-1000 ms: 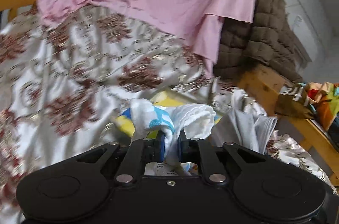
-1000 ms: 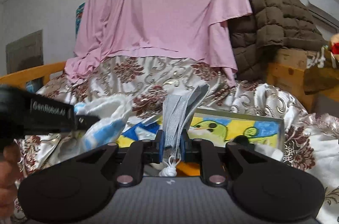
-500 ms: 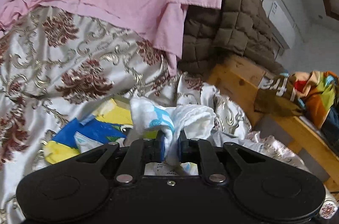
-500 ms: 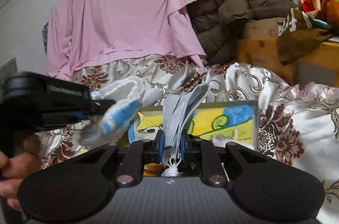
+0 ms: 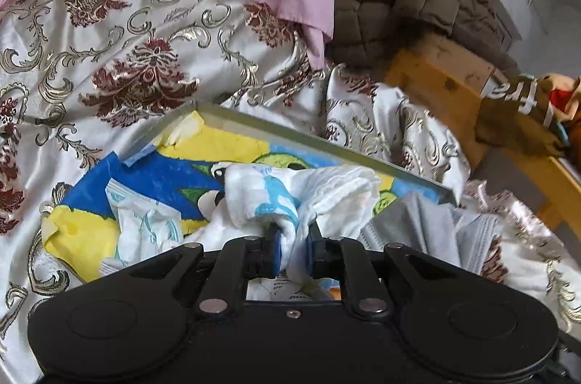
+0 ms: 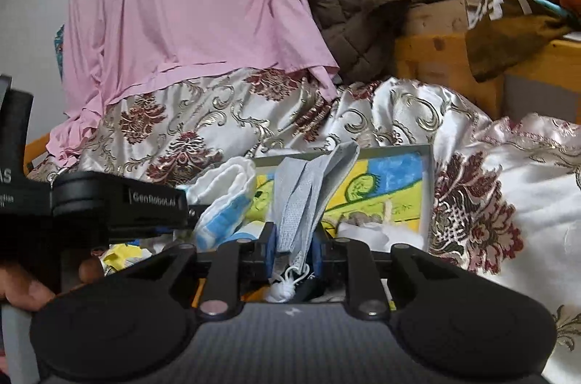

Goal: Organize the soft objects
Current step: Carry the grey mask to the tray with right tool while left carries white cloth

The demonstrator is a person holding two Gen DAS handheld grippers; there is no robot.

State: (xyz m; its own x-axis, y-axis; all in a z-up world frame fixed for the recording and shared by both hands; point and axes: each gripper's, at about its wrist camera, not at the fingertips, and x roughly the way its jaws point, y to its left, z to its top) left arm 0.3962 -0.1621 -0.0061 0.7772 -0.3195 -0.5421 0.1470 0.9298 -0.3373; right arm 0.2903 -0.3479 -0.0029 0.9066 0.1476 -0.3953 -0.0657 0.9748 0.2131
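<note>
My left gripper (image 5: 293, 251) pinches a limp white-and-blue cloth (image 5: 290, 198); my right gripper (image 6: 292, 251) pinches a floppy grey face mask (image 6: 305, 191), both light, best held mid-fold.

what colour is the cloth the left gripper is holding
White with light-blue print; the cloth shows best in the left wrist view, pinched in the left gripper.

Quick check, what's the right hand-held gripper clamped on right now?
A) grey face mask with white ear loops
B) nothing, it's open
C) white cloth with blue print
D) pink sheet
A: in the right wrist view the right hand-held gripper is shut on the folded grey face mask with white ear loops; the white cloth with blue print sits in the left hand-held gripper.
</note>
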